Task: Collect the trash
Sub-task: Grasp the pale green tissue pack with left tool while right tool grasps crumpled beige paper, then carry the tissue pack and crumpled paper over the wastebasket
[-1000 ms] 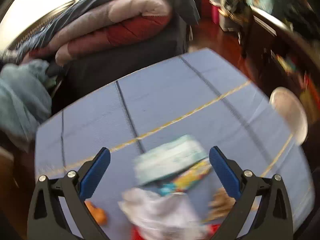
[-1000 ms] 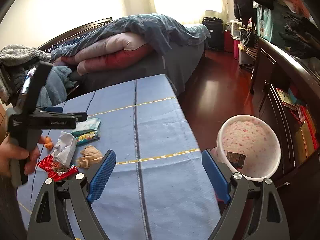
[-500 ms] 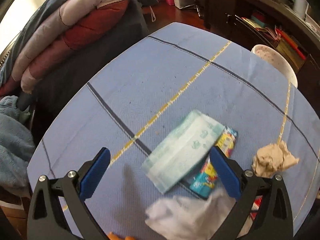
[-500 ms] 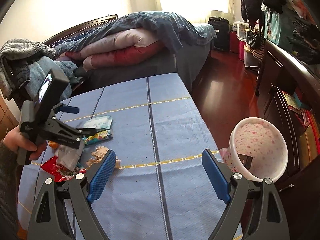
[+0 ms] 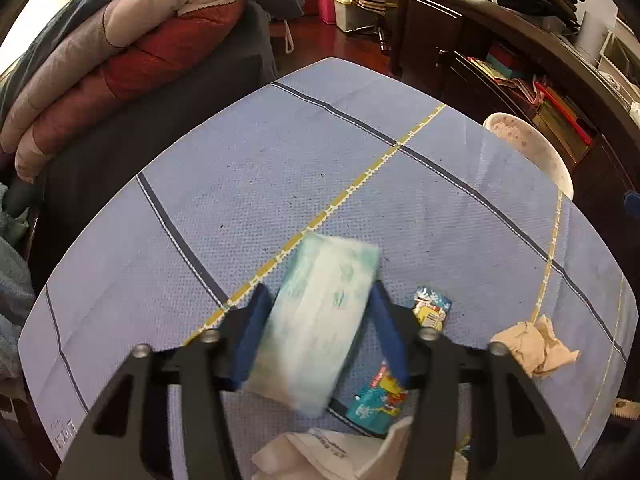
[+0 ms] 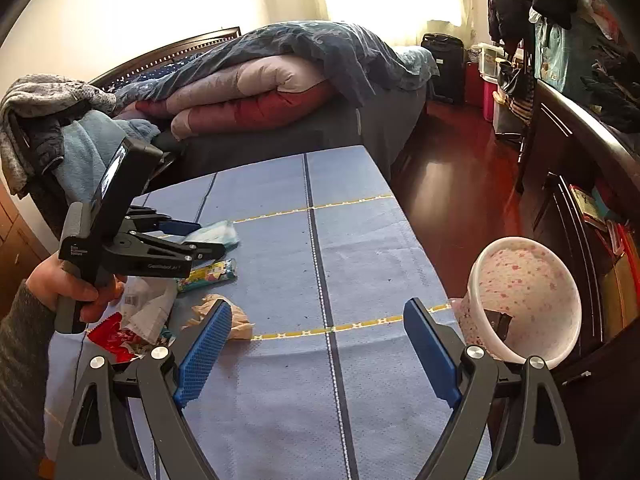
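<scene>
Left gripper point(image 5: 316, 312) closing its jaws on the pale teal tissue pack point(image 5: 320, 316); both blue pads sit against the pack's sides, pack blurred, lower end smeared, so print unreadable. Pack sits on the blue tablecloth point(image 5: 360, 168), well apart from the bin. The colourful snack wrapper point(image 5: 380, 396) lies just beside the pack, partly covered by the pack and the right finger (only two bits show). White crumpled paper point(image 5: 332, 456) is cut off by the frame's bottom edge. Beige crumpled tissue point(image 5: 532, 344) lies to the right of the pack, fully visible. Red wrapper point(image 6: 116, 336) shows only in the right wrist view, half under the white paper. Something orange by the person's hand point(image 6: 76, 284) is mostly hidden, can't identify.

Right gripper point(image 6: 316, 348) has jaws spread wide, nothing between them, over bare cloth.

White speckled bin point(image 6: 532, 296) stands off the table's far edge from the pack; rim partly hidden by the table in the left view. One dark piece point(image 6: 498, 322) inside it, unclear what.

Count: one pack, one snack wrapper, one white paper, one beige tissue, one red wrapper, one bin, two grippers.
</scene>
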Tool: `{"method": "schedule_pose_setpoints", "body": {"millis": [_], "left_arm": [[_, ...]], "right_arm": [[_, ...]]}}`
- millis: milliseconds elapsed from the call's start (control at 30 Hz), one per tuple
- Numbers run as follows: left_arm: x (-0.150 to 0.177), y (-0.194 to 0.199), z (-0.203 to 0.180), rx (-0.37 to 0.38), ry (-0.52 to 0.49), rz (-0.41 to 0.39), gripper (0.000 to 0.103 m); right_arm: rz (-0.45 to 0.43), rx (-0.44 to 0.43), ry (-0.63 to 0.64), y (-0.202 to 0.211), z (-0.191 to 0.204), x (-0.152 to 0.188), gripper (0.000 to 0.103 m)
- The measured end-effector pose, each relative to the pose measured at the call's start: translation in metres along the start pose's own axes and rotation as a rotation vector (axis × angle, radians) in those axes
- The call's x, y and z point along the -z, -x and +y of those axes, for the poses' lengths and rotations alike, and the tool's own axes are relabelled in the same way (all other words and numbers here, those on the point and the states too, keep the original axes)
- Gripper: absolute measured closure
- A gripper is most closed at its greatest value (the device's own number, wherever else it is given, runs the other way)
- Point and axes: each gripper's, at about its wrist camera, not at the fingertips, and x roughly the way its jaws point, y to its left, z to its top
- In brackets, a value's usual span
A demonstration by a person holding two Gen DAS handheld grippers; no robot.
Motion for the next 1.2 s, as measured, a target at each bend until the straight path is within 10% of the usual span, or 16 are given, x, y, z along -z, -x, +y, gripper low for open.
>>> {"method": "schedule_pose_setpoints", "body": {"millis": [533,767,1200], "left_arm": [[0.007,0.056,0.019,-0.058,0.14,-0.146,0.057],[0.008,0.078,0.023,-0.089,0.153,-0.175,0.057],[0.004,0.096,0.006,-0.078,0.154,-0.213,0.057]], "right_arm": [[0.099,-0.122,0.117,-0.059,0.05,0.007,0.016],[0.174,-0.172,0.131,-0.08,0.06,0.011,0.076],[0.131,-0.147,0.049,-0.047,0.023,0.016,0.079]]}}
